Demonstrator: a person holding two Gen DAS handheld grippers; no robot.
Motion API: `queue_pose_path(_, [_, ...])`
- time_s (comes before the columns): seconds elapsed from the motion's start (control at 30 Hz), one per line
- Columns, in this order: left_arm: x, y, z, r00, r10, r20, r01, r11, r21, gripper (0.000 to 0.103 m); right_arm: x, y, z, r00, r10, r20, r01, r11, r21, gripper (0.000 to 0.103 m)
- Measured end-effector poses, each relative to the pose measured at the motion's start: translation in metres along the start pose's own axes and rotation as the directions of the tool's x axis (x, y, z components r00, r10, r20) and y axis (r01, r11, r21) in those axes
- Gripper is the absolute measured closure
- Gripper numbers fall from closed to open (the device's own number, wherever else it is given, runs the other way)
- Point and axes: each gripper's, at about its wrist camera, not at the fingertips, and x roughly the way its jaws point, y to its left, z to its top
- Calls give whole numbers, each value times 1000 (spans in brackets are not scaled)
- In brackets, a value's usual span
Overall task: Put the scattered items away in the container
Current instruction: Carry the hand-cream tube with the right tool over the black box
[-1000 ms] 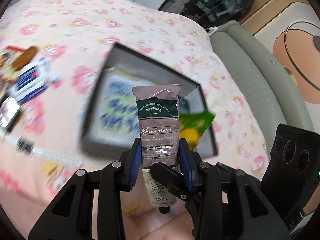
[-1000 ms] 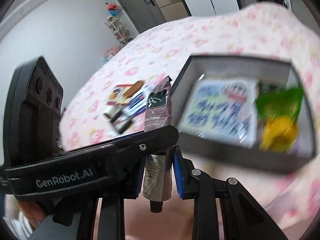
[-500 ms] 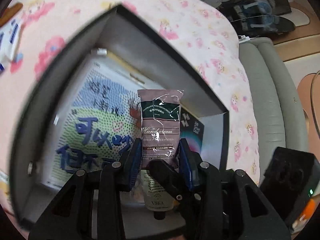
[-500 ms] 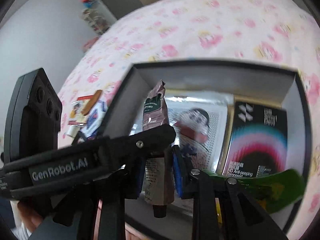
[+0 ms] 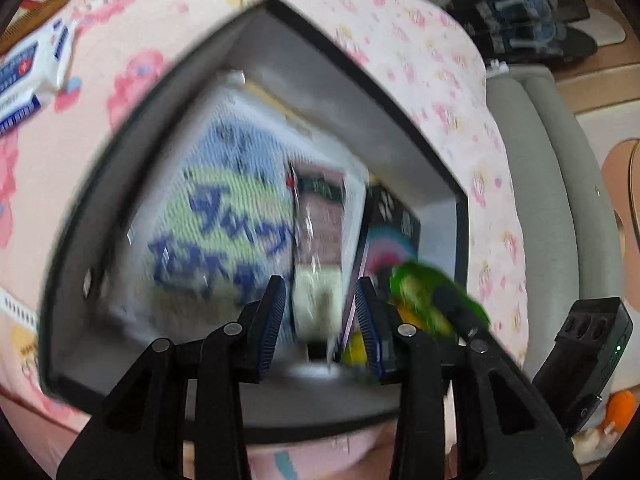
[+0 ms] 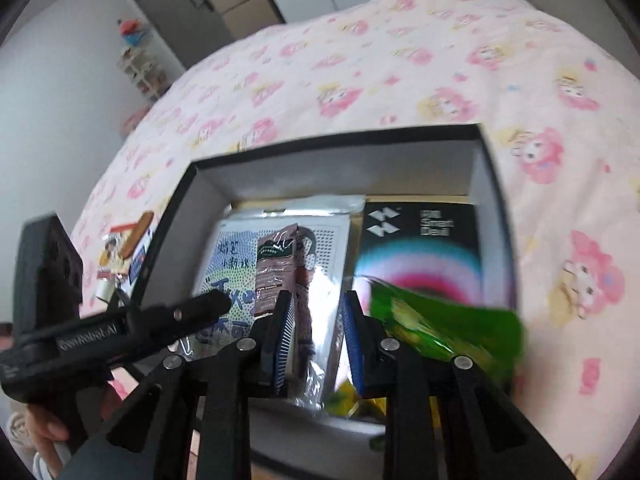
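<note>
The dark box [image 5: 340, 92] with grey inner walls lies on the pink patterned bedspread. My left gripper [image 5: 321, 312] hovers open over it. The brown hand cream tube [image 5: 320, 232], blurred, is loose below the jaws, clear of both pads. In the right wrist view the tube [image 6: 276, 268] lies in the box [image 6: 320, 172] on a blue-lettered packet [image 6: 232, 264], just beyond the left gripper [image 6: 218, 304]. My right gripper [image 6: 318, 332] is open over the box with nothing held. A black rainbow-printed carton [image 6: 420, 248] and a green snack bag [image 6: 440, 320] are also inside.
Loose items lie left of the box: a white and blue packet [image 5: 28, 68], a brown biscuit pack [image 6: 128, 240] and a white comb [image 5: 16, 308]. A grey padded edge [image 5: 540, 200] runs along the right. A person's hand [image 6: 44, 428] holds the left gripper.
The left gripper carried the hand cream tube over the box and has let it go; the tube now sits lower, inside the box. The right gripper followed over the box, still open.
</note>
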Motion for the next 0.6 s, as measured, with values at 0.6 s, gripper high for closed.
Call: queue_pose_path(0.6, [69,-32,-15,974,141,-176,-129,989,75,76,-24,-3,-10,997,-41,68,45,997,-63,81])
